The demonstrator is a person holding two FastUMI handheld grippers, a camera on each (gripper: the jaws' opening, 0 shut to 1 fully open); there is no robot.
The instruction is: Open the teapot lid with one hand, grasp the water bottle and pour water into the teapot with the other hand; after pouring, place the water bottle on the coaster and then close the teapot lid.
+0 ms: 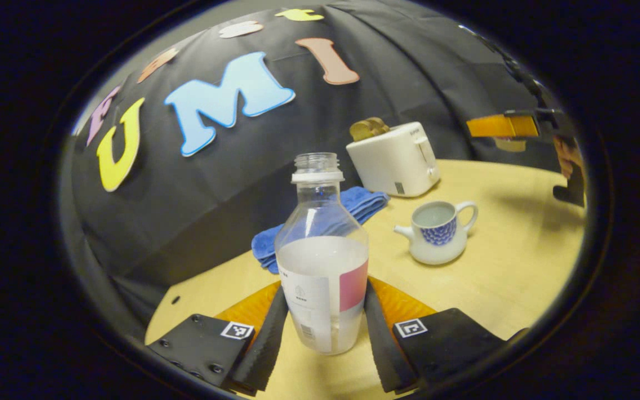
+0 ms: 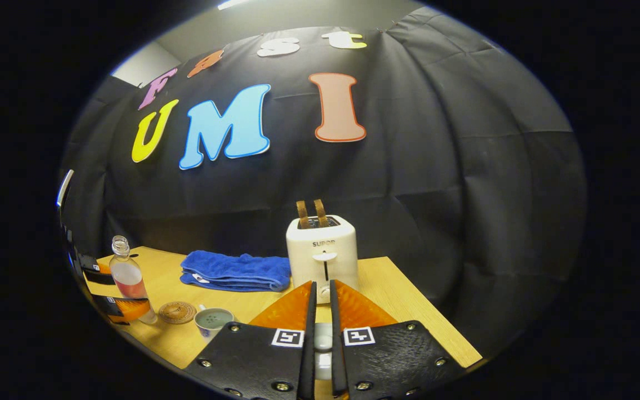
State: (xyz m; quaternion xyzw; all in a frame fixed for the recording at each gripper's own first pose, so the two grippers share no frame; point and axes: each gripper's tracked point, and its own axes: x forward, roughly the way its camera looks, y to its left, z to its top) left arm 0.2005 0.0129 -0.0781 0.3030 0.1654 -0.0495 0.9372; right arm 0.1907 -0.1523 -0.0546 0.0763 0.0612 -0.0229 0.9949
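A light wooden table (image 2: 409, 311) carries everything here. In the left gripper view, an uncapped water bottle (image 1: 321, 250) stands upright on it at 6 o'clock. A lidless white teapot with a blue pattern (image 1: 438, 231) sits at 3 o'clock of the bottle, a folded blue towel (image 1: 353, 208) lies just behind at 12, and a white toaster (image 1: 395, 160) stands at 1 o'clock. In the right gripper view, a round brown coaster (image 2: 177, 311) lies between bottle and teapot.
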